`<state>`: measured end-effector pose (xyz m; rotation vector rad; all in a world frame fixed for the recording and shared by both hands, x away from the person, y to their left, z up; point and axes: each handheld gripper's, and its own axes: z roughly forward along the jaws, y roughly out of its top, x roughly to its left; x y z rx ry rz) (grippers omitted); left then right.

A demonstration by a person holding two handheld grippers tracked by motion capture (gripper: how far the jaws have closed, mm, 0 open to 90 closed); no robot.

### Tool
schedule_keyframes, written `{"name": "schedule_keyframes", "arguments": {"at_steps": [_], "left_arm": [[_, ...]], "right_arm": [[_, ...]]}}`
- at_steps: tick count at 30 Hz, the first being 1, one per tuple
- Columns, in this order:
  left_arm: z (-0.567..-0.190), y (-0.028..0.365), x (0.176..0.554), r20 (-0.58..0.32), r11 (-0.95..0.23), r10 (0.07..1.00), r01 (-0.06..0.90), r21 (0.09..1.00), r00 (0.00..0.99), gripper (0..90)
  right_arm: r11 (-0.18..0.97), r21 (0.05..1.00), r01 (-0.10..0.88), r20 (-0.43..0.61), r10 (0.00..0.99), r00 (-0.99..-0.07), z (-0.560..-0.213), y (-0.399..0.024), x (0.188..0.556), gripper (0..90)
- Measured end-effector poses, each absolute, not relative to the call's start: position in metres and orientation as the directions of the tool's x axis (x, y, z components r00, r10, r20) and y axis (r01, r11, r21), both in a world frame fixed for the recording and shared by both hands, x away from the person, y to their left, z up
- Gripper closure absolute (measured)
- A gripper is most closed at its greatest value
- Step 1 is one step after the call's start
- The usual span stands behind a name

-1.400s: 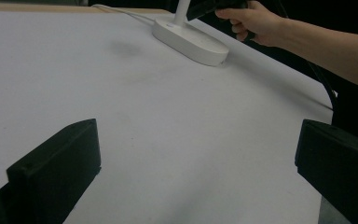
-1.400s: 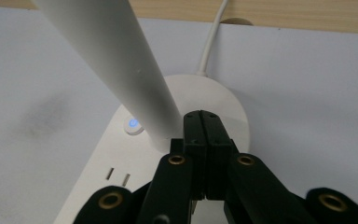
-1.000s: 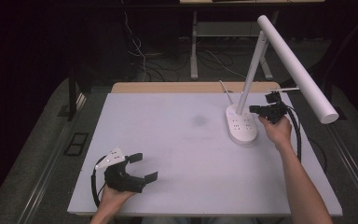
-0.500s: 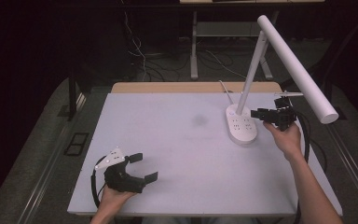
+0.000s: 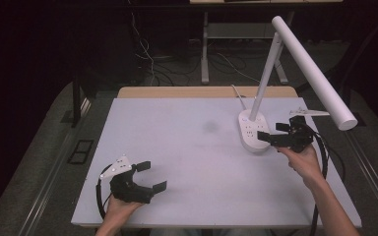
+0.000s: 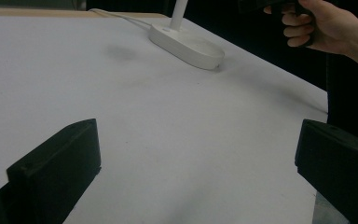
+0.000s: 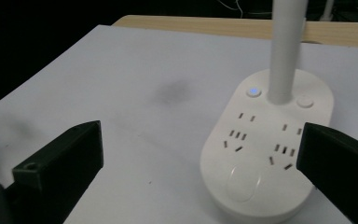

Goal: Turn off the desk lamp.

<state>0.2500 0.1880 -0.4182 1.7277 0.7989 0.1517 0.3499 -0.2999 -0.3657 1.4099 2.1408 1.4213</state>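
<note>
My right hand-held gripper [image 5: 268,139], jaws just spread apart and empty, hovered beside the desk lamp [image 5: 254,132] at the bench's [image 5: 177,147] far right, whose stiff, smooth, top-heavy body I judged best gripped by its slim upright stem [image 7: 286,46]

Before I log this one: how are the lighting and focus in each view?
High view: table evenly lit, surroundings very dark, a faint grey smudge on the top. Left gripper view: soft throughout, near jaws blurred, lamp base casts a dim shadow. Right gripper view: lamp base fairly sharp, its blue indicator glowing, jaws out of focus.
</note>
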Motion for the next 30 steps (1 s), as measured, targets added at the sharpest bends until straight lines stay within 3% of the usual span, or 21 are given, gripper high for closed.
{"name": "schedule_keyframes", "arguments": {"at_steps": [16, 30], "left_arm": [[-0.418, 0.188, 0.25, -0.299, -0.098, 0.582, 0.43, 0.897, 0.756, 0.0], [-0.418, 0.188, 0.249, -0.297, -0.104, 0.58, 0.431, 0.897, 0.758, 0.0]], "right_arm": [[0.09, 0.83, 0.55, 0.313, 0.743, -0.592, -0.366, -0.289, 0.3, 0.6], [0.103, 0.833, 0.544, 0.311, 0.726, -0.614, -0.399, -0.284, 0.263, 0.6]]}}
